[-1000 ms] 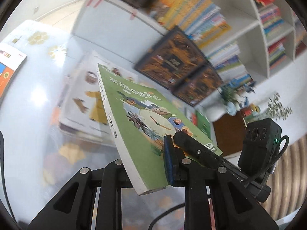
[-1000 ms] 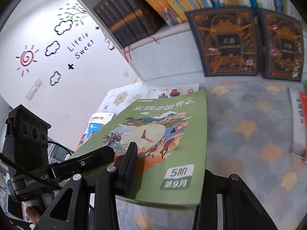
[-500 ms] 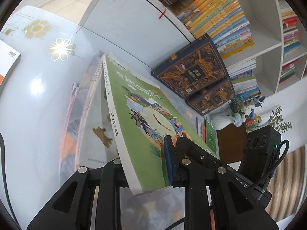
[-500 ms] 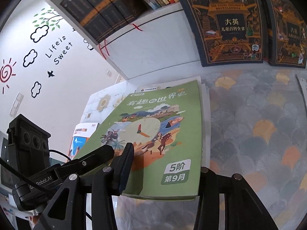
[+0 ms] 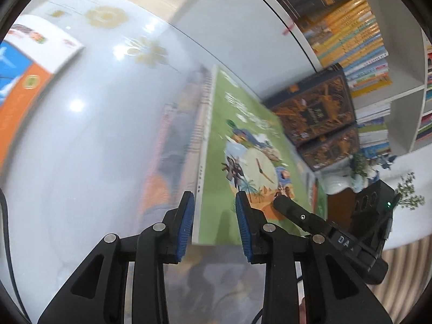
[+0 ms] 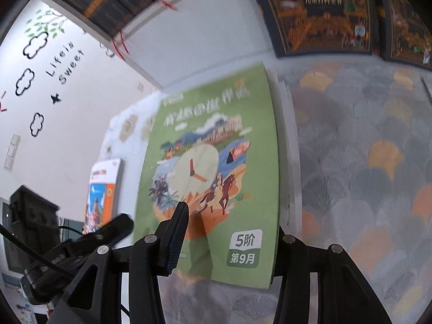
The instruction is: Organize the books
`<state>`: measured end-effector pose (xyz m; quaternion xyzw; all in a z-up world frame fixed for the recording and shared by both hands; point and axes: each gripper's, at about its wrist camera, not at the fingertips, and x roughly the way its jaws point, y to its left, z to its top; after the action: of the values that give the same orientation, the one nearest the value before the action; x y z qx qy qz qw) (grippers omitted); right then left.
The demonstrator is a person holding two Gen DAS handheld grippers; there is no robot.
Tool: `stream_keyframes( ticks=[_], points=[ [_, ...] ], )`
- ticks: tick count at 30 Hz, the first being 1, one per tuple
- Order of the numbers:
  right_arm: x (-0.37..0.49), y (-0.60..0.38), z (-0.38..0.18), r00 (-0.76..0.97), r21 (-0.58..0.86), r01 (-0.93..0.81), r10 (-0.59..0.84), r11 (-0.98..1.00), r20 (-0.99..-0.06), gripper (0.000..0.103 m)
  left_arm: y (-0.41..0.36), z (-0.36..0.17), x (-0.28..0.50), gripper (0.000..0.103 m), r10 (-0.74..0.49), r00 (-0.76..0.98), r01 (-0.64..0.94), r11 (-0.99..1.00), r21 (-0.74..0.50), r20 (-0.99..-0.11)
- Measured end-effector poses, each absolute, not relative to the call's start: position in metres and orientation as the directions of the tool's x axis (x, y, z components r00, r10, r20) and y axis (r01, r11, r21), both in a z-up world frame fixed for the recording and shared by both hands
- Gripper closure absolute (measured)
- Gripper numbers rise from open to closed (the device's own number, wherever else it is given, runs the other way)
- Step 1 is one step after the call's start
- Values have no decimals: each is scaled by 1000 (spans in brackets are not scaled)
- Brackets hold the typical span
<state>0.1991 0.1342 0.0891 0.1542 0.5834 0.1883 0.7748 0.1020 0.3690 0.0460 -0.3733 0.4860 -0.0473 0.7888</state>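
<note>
Lying flat on a stack of books [image 5: 172, 145], the green book [image 5: 237, 148] sits between both grippers' just-opening jaws — left gripper [image 5: 214, 224] apparently clear, right gripper [image 6: 229, 240] too. Dark encyclopedias [image 6: 321, 13] lean nearby; an orange-blue book [image 5: 24, 81] lies apart.

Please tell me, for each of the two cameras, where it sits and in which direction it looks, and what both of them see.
Left wrist: sits on the left tool, looks forward and down at the green book on a stack; its own two blue-padded fingers show, and the right tool enters at the right.
Right wrist: sits on the right tool, looks down at the green book from its lower edge; its own fingers show, and the left tool shows at the lower left.
Shared: the green book, the patterned rug, the dark framed books.
</note>
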Motion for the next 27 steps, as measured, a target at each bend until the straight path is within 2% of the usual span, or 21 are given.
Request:
stream_keyframes(
  ticks=[6, 13, 18, 23, 27],
  points=[
    [190, 135, 86, 213, 458, -199, 495, 866, -843, 52, 371, 51, 71, 75, -389, 511, -309, 750, -585, -767],
    [134, 86, 88, 195, 370, -285, 431, 884, -881, 48, 323, 66, 51, 75, -373, 476, -196, 838, -509, -797],
    [77, 8, 71, 167, 375, -190, 406, 907, -898, 48, 252, 82, 47, 73, -349, 447, -30, 915, -403, -824],
    [46, -65, 66, 181, 422, -49, 423, 905, -888, 48, 166, 97, 47, 73, -398, 411, 126, 916, -381, -820],
    [41, -126, 76, 229, 427, -16, 419, 904, -878, 48, 87, 109, 50, 72, -462, 361, 247, 885, -394, -810]
  ],
)
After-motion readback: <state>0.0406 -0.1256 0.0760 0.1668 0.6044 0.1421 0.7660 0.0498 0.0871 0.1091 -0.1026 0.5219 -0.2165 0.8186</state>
